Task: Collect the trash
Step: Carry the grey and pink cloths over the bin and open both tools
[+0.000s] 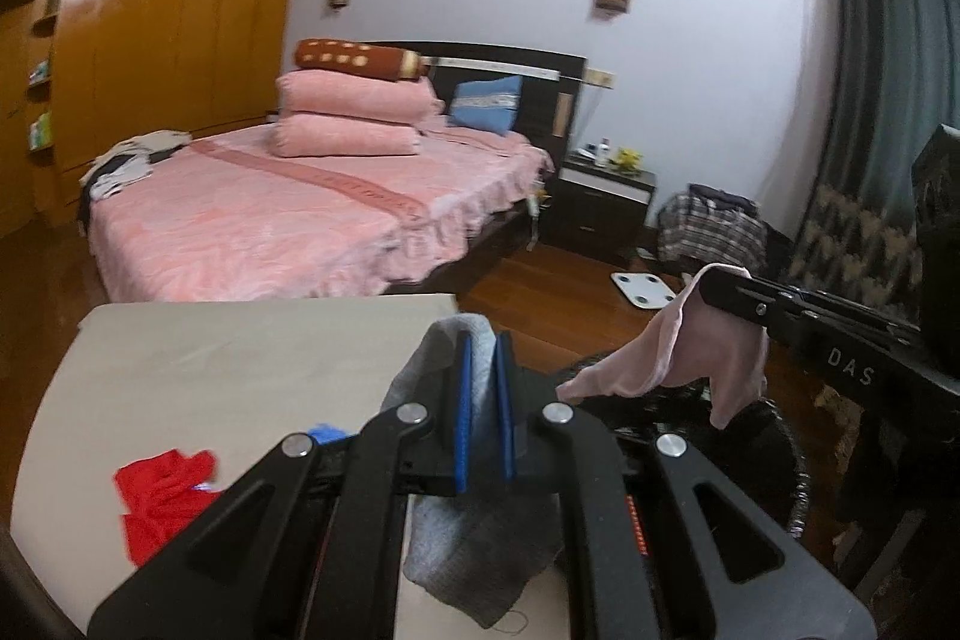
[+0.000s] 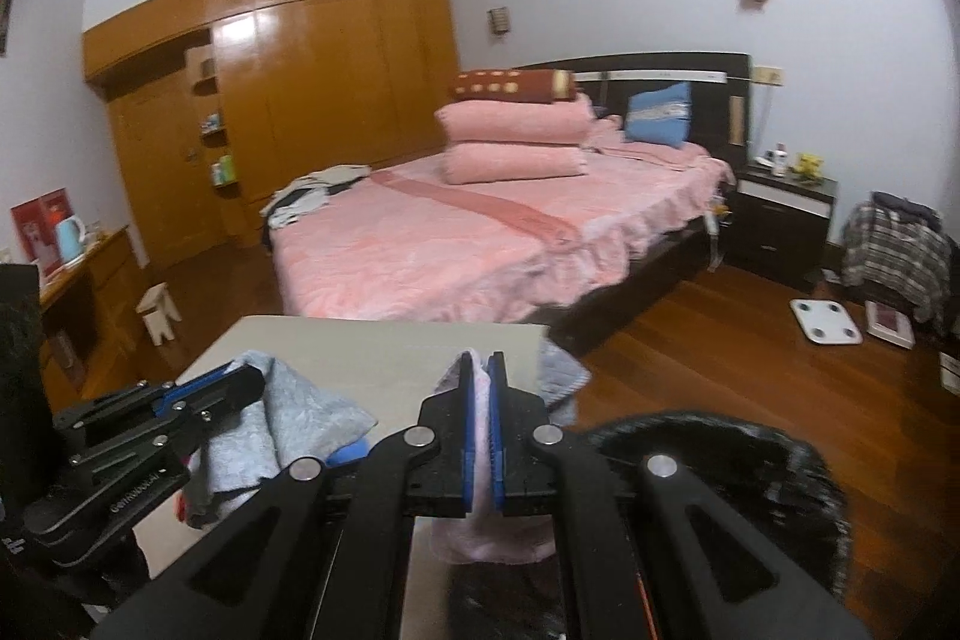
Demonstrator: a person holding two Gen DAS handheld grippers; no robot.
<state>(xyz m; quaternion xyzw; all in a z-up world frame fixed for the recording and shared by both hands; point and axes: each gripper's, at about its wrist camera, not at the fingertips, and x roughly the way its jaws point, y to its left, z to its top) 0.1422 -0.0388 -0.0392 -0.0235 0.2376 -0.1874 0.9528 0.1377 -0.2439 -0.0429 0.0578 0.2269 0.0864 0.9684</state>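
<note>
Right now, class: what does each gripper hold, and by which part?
Left gripper pinches a grey cloth near its upper edge; right gripper pinches a pink cloth by its top fold.

I see matt black plastic on the left gripper (image 1: 482, 340), blue ribbed pads, bright metal pivot pins. Grey cloth (image 1: 474, 538) in it looks coarse knit. Pink cloth (image 1: 672, 352) on the right gripper (image 2: 478, 361) is smooth, soft. Worktop (image 1: 240, 358) matt beige. Floor (image 2: 750, 358) and wardrobe (image 2: 336, 64) glossy wood.
</note>
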